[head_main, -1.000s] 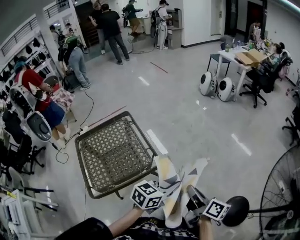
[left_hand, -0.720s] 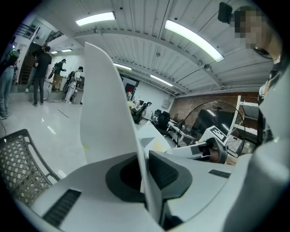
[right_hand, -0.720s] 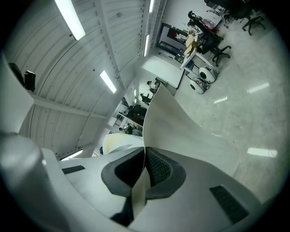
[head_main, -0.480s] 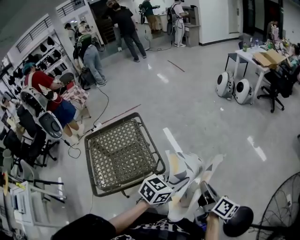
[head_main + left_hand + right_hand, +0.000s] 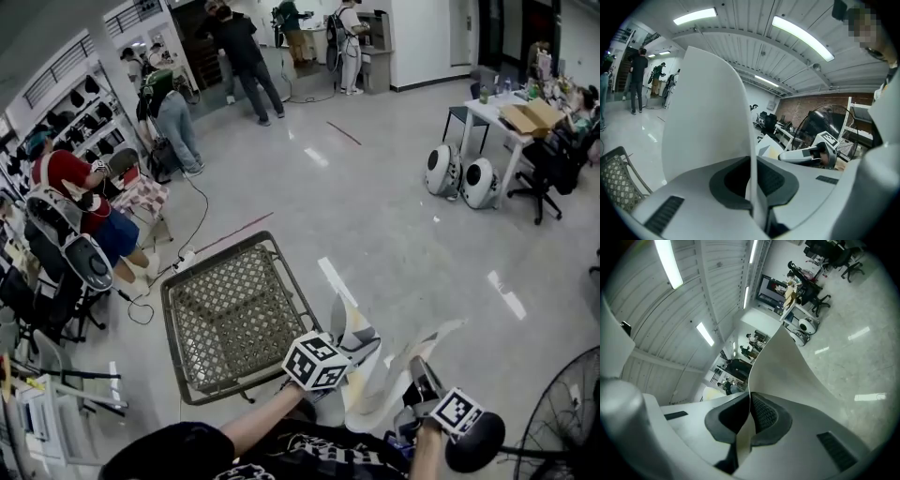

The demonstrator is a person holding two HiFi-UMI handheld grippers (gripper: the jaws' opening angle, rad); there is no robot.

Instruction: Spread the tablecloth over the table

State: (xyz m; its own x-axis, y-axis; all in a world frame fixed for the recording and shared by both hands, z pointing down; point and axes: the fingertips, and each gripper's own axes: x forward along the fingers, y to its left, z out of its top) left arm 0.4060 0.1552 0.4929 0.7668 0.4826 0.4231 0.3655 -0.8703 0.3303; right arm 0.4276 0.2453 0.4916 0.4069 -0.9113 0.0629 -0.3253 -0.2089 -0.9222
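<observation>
The tablecloth [image 5: 375,370], pale with grey and yellow patches, hangs bunched between my two grippers near the bottom of the head view. My left gripper [image 5: 345,354] is shut on one edge of it; that edge rises as a white sheet [image 5: 708,117] from between its pads. My right gripper [image 5: 419,377] is shut on another edge, and the cloth [image 5: 787,366] curls up out of its jaws. The table [image 5: 234,314], a small low one with a woven lattice top and a metal frame, stands on the floor just left of and beyond the left gripper.
Two white round robots [image 5: 459,173] sit by a white desk [image 5: 497,117] at the upper right. A floor fan [image 5: 562,412] is at the lower right. People stand at the back and along the shelves [image 5: 56,216] on the left. A cable [image 5: 187,225] runs across the grey floor.
Both grippers have shifted with the cloth, which now hangs more stretched out between them. The table sits closer to the left gripper in the head view.
</observation>
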